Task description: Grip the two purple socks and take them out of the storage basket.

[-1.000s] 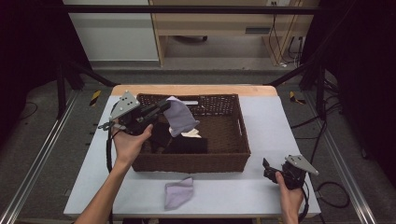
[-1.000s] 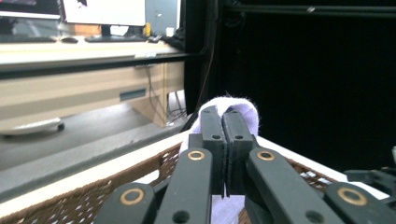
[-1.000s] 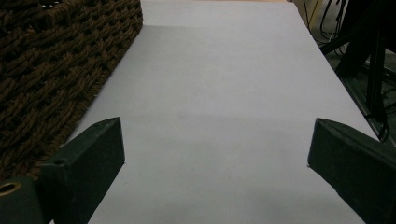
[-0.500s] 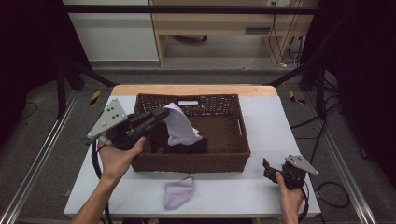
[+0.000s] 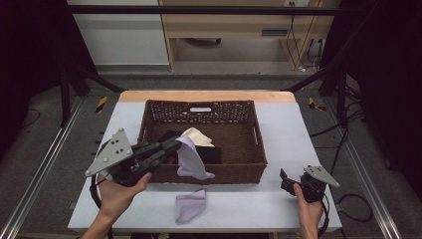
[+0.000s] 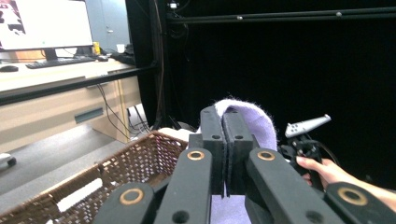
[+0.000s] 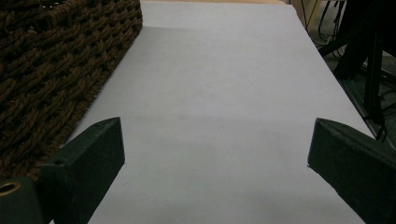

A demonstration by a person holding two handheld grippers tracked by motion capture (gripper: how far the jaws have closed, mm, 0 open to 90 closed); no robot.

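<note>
My left gripper (image 5: 175, 143) is shut on a lilac cloth (image 5: 189, 160) that hangs over the front wall of the brown wicker basket (image 5: 249, 169). From the left gripper view, that cloth (image 6: 254, 121) drapes over the closed jaws of the left gripper (image 6: 225, 122). A second lilac cloth (image 5: 189, 206) lies on the white table in front of the basket. A cream cloth (image 5: 196, 135) and a black cloth (image 5: 208, 154) lie inside the basket. My right gripper (image 5: 284, 178) rests open near the table's front right, its jaws wide apart over bare table (image 7: 215, 116).
The white table (image 5: 293, 134) has room to the right of the basket and along the front edge. In the right gripper view the basket's woven wall (image 7: 51, 60) stands at the left. Metal frame rails run along both sides of the table.
My left gripper has pulled the lilac cloth from over the basket's middle toward the front left, so it now hangs over the front wall. The right gripper has stayed put.
</note>
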